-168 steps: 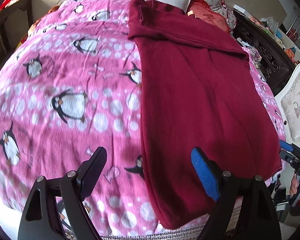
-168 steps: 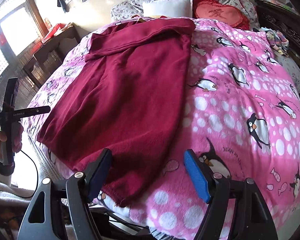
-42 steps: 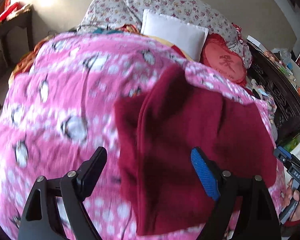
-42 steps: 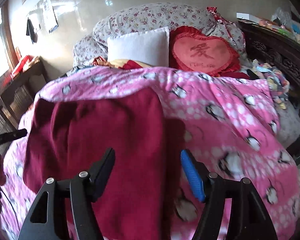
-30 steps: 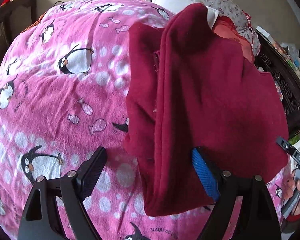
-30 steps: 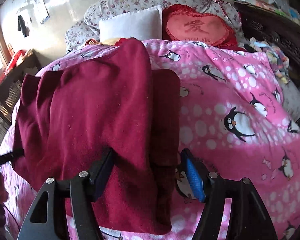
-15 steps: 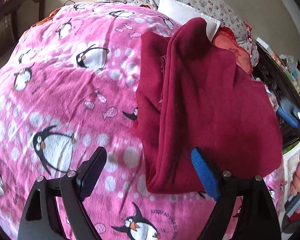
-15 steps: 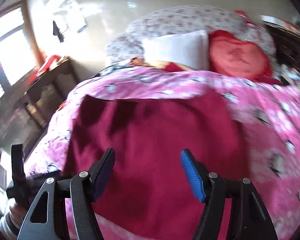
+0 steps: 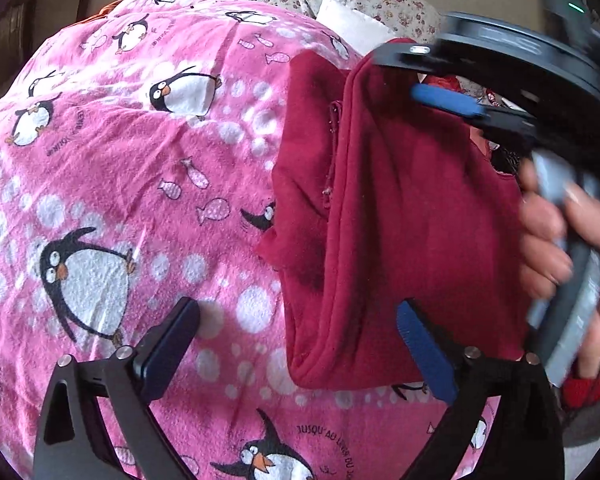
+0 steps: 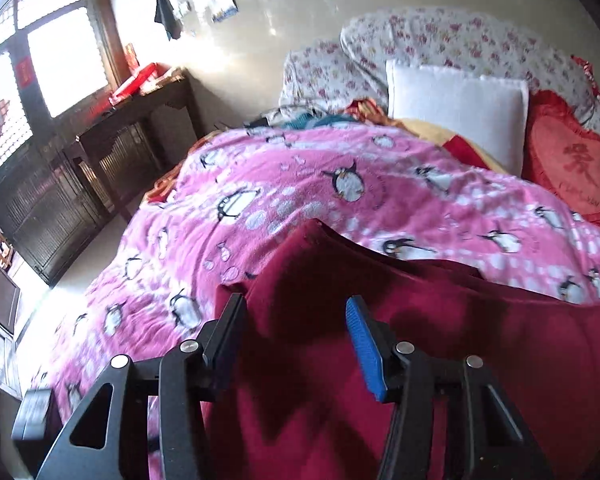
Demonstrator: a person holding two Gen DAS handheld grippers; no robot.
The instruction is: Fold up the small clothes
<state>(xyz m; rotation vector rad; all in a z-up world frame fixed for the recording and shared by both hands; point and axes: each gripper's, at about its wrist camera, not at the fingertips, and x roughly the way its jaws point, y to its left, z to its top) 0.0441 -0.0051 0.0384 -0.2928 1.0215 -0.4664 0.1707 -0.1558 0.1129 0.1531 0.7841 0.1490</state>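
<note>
Looking down my left tongs, I see them spread wide, having just opened further, with nothing pinched; the near hem of the maroon garment lies between the two fingers, closer to the blue one at 4 o'clock. The garment sits folded into a thick stack on the pink penguin blanket covering the bed, filling the 3 o'clock half of that view. My right tongs are coming in over the same cloth; seen from the left camera they hang at 1 o'clock with the hand gripping their handle. Their jaws stand partly apart, have just been narrowing, and no cloth is caught between them; the maroon fabric lies below. I judge one fold is laid and released, and I am lining up the next grasp. That next move calls for lowering each pair of tongs onto an edge of the stack, pinching all layers together, and carrying it across without letting the lower layer at 11 o'clock slip out.
</note>
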